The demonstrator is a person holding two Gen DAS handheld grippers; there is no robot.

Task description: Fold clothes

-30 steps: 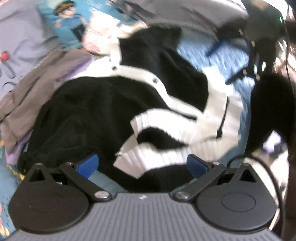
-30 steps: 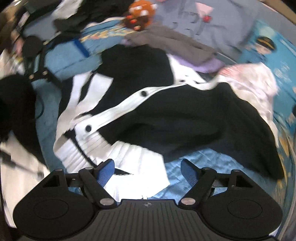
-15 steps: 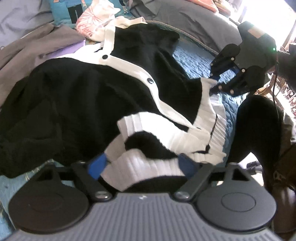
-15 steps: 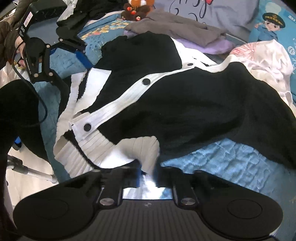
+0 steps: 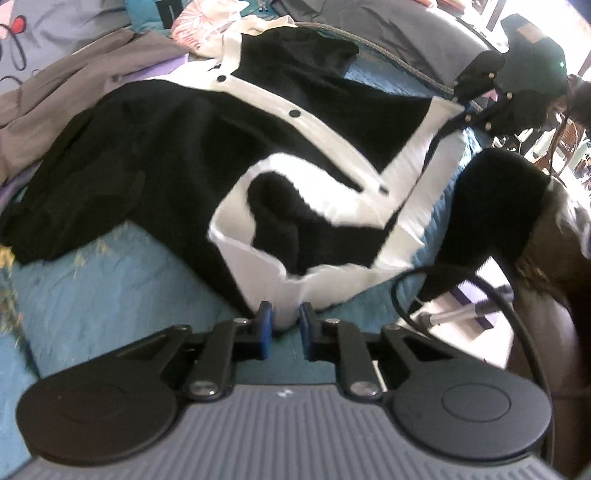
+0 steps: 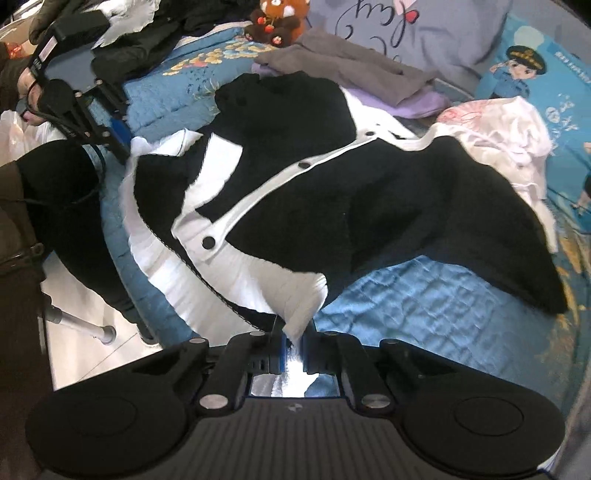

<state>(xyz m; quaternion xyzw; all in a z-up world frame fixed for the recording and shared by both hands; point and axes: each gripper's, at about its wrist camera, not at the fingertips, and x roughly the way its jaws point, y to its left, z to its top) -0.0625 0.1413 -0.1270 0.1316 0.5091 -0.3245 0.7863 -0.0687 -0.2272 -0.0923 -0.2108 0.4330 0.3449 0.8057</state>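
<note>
A black cardigan with white ribbed trim and dark buttons lies spread on the blue quilted bed. My left gripper is shut on a white ribbed corner of its hem. In the right wrist view the same cardigan stretches across the quilt. My right gripper is shut on another white hem corner. The other gripper shows in each view, far right and far left.
Grey and purple clothes and a white-pink garment lie beyond the cardigan. A plush toy and pillows sit at the bed's head. The person's dark legs stand at the bed edge, with a cable.
Both grippers closed from open onto white hem corners of the cardigan and pulled back, stretching the hem flatter across the quilt.
</note>
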